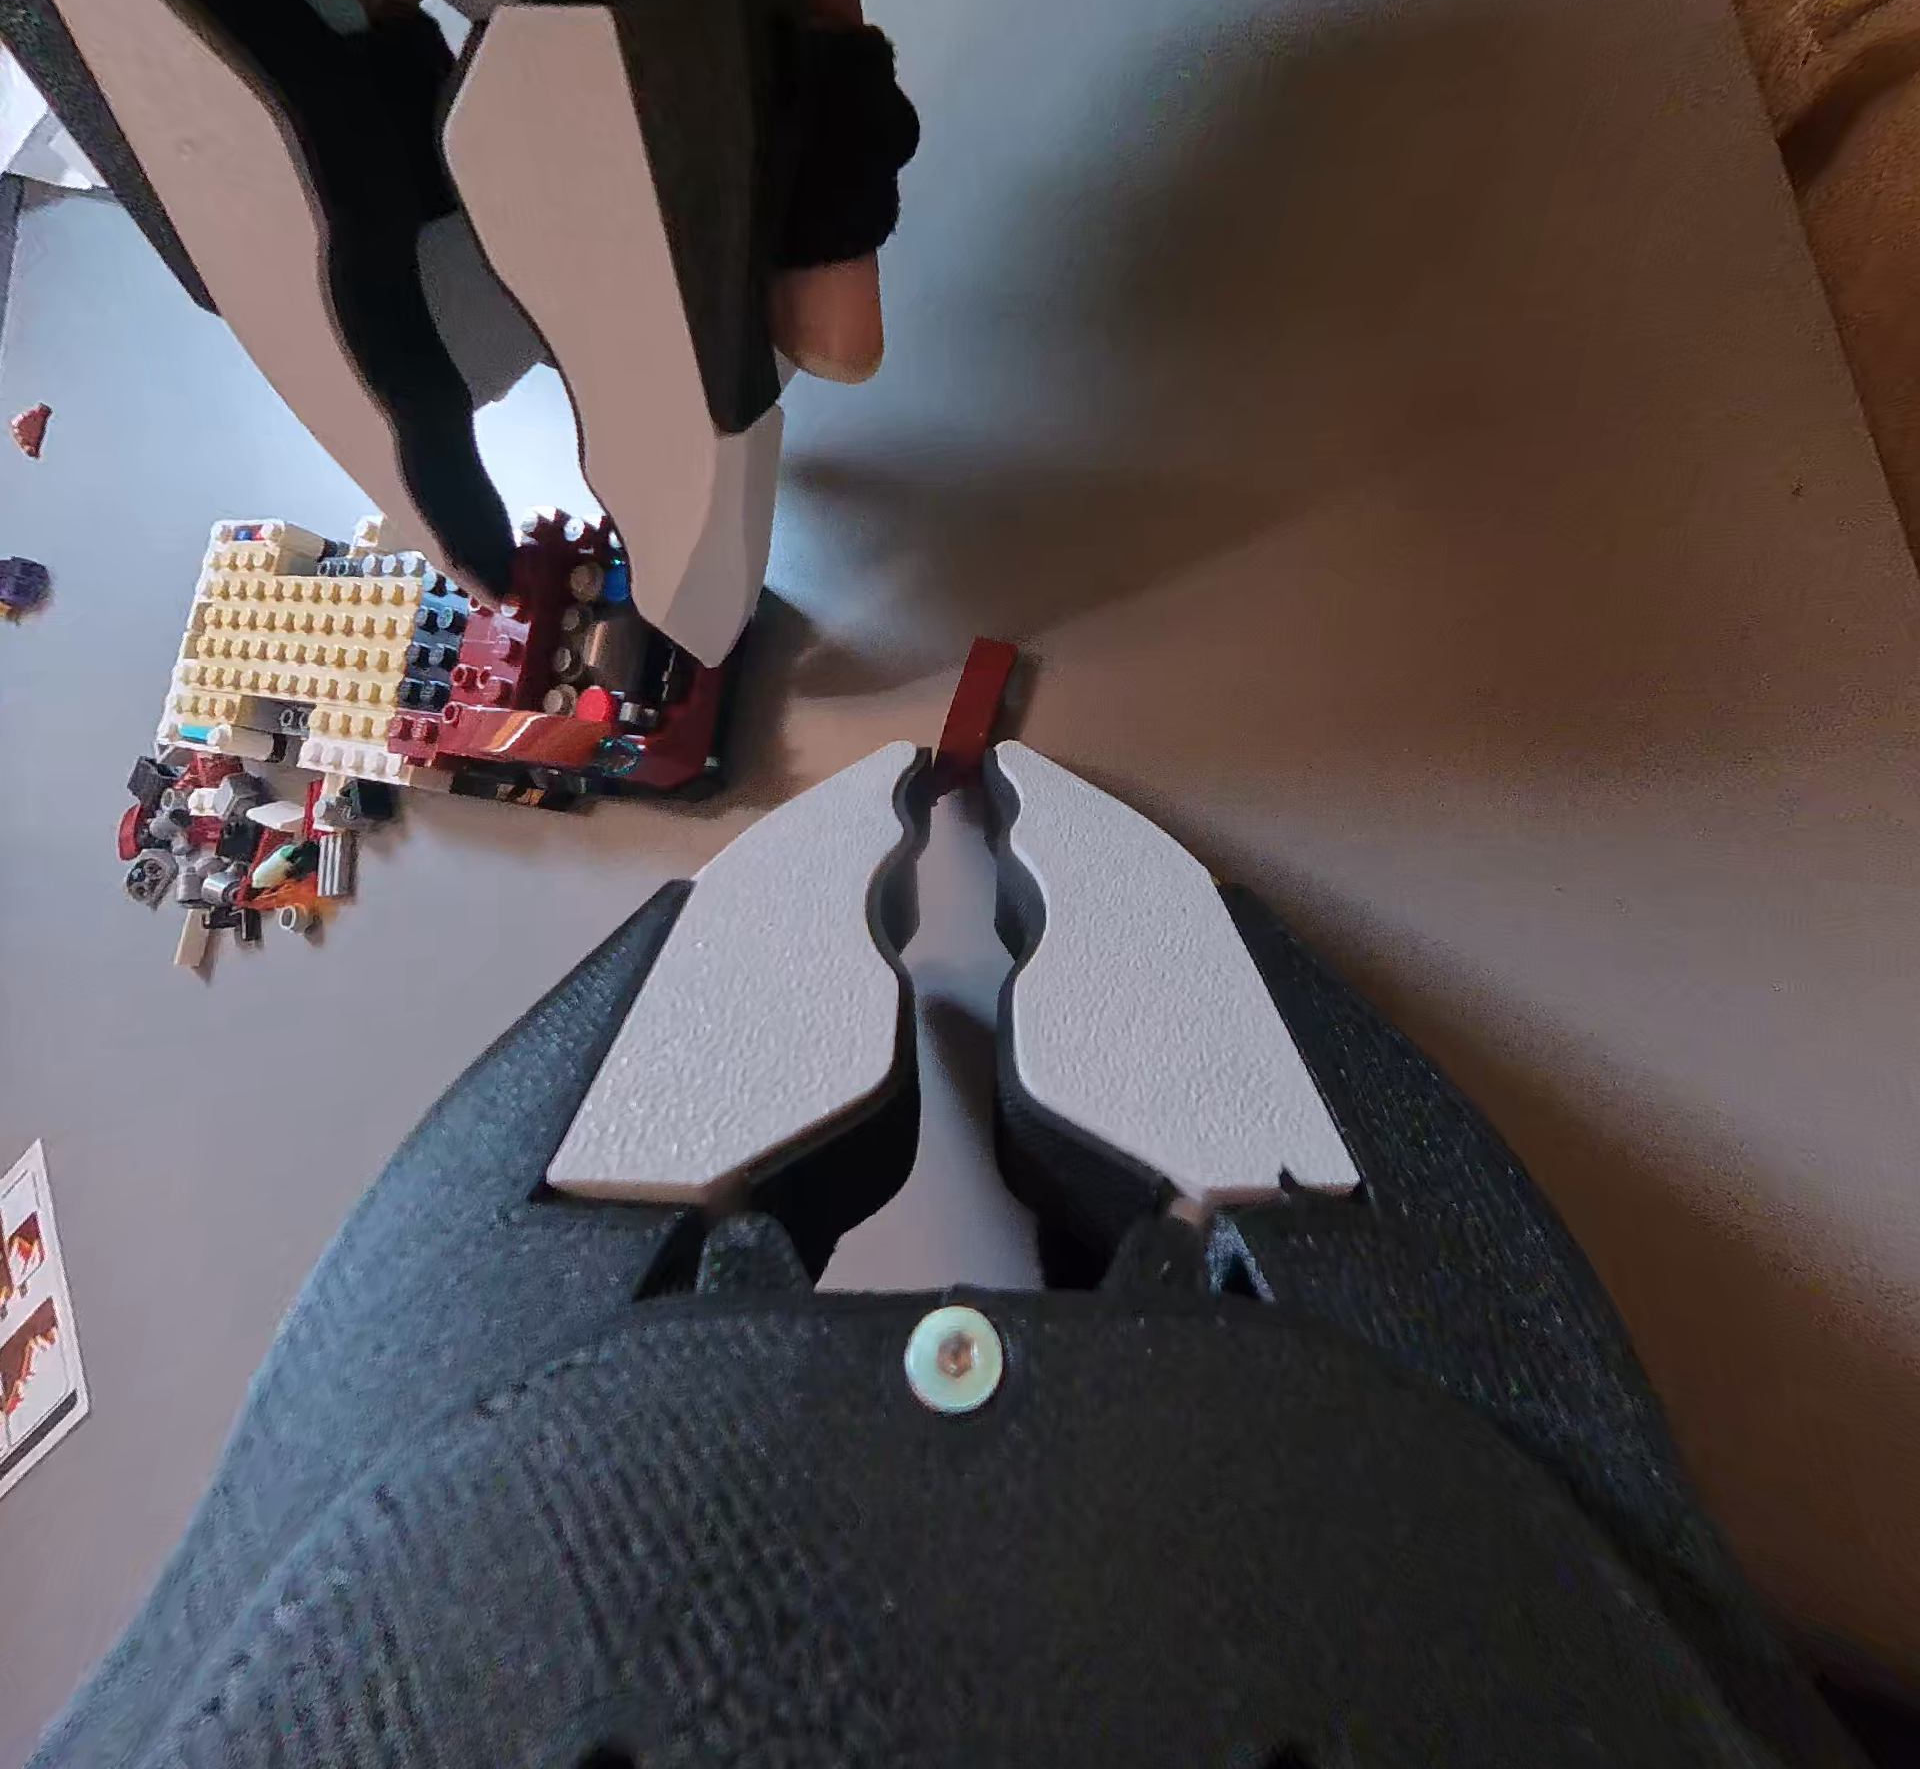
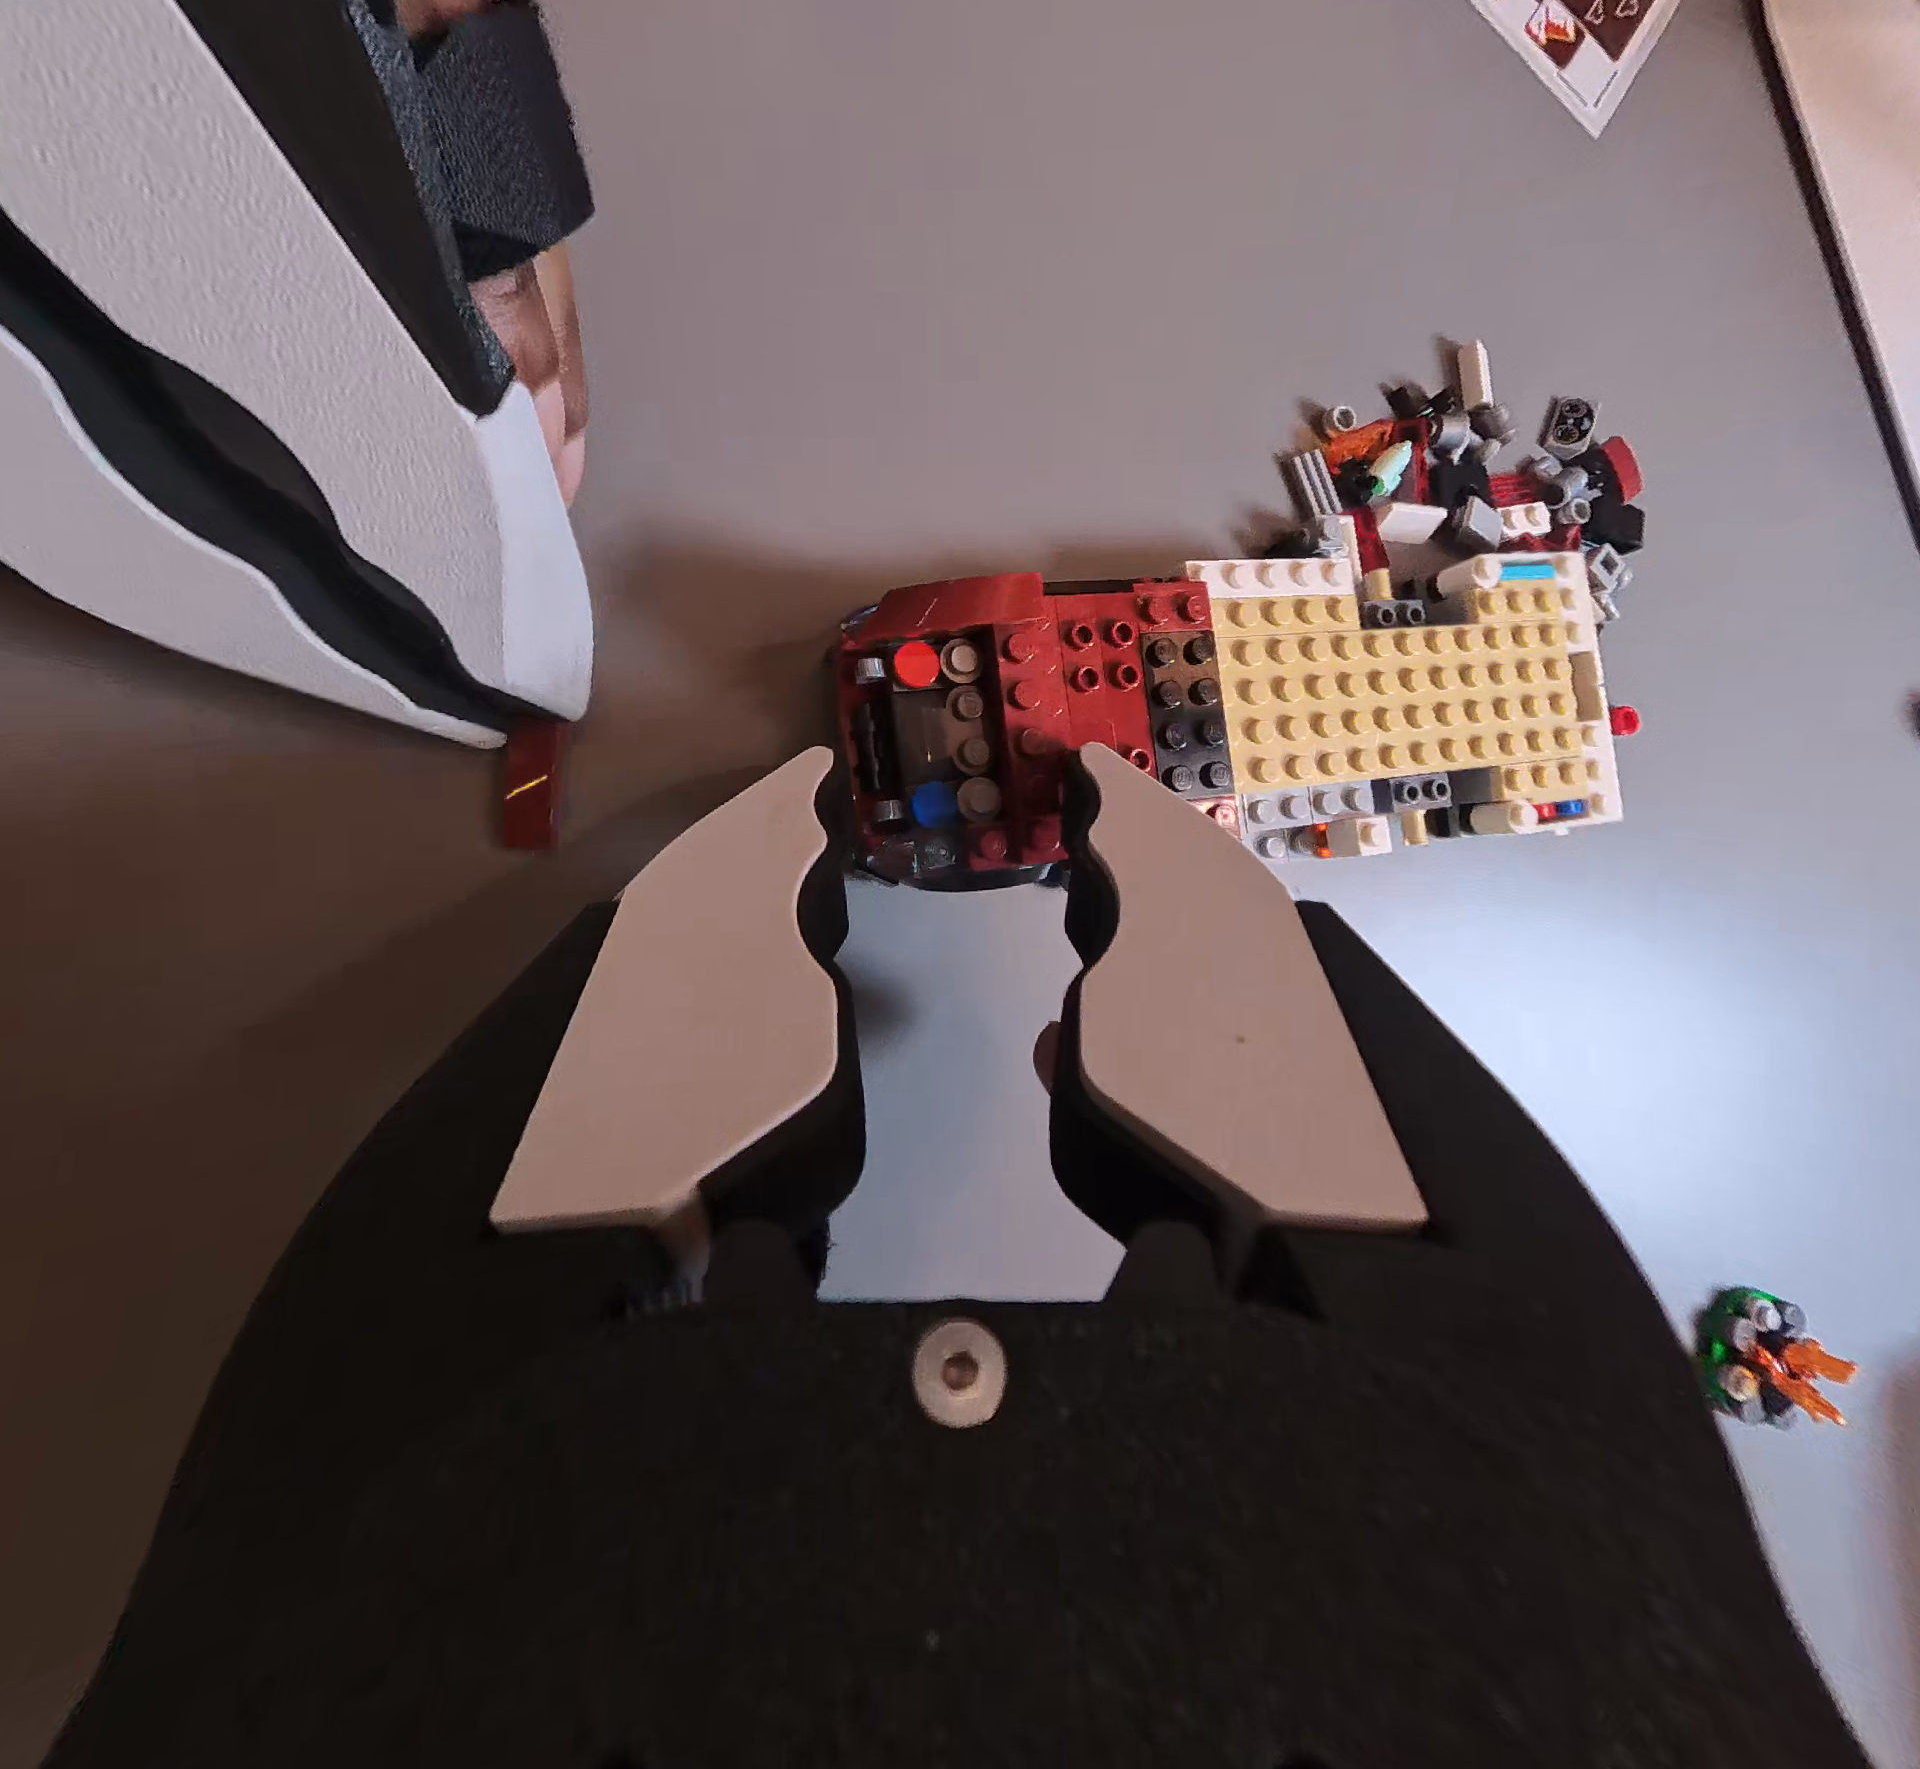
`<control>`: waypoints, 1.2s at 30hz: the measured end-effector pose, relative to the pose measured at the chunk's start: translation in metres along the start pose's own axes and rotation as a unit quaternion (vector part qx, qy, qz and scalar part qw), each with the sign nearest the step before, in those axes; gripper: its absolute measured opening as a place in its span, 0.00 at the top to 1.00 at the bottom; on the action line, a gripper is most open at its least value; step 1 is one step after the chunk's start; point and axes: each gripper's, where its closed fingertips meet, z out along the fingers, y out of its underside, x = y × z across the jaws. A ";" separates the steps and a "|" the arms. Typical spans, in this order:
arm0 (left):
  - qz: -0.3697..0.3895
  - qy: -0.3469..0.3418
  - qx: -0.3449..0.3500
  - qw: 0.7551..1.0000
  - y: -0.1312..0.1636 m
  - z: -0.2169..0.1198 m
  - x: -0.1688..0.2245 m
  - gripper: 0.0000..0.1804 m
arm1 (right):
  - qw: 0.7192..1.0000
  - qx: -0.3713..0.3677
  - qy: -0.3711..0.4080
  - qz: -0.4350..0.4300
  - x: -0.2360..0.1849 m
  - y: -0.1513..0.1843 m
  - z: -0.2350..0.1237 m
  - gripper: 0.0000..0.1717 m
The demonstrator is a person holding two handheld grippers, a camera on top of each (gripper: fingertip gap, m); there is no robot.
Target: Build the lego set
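The right gripper has its fingers spread around the dark red end of the brick-built model on the grey table, though contact is unclear. The left gripper pinches a small dark red tile at its fingertips, beside the model's red end.

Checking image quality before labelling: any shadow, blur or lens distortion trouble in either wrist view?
Left wrist view: warm, heavy shadow across the table around the dark red piece; fisheye stretch at edges. Right wrist view: even light on the brick model, shadow at left, loose bricks slightly soft.
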 end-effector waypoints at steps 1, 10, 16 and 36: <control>0.001 0.002 0.002 1.000 -0.001 0.000 0.001 0.95 | 1.000 -0.001 0.001 0.000 0.000 0.000 0.000 0.77; 0.022 0.004 0.005 1.000 -0.006 0.001 0.008 0.95 | 0.999 -0.022 0.011 0.023 -0.022 0.026 -0.028 0.78; 0.015 0.020 0.025 0.999 -0.012 0.001 0.013 0.90 | 0.996 0.009 0.015 0.091 -0.035 0.023 -0.033 0.78; -0.023 0.004 0.026 0.999 -0.006 -0.005 -0.001 1.00 | 0.999 0.042 -0.016 0.026 -0.025 -0.014 -0.011 0.75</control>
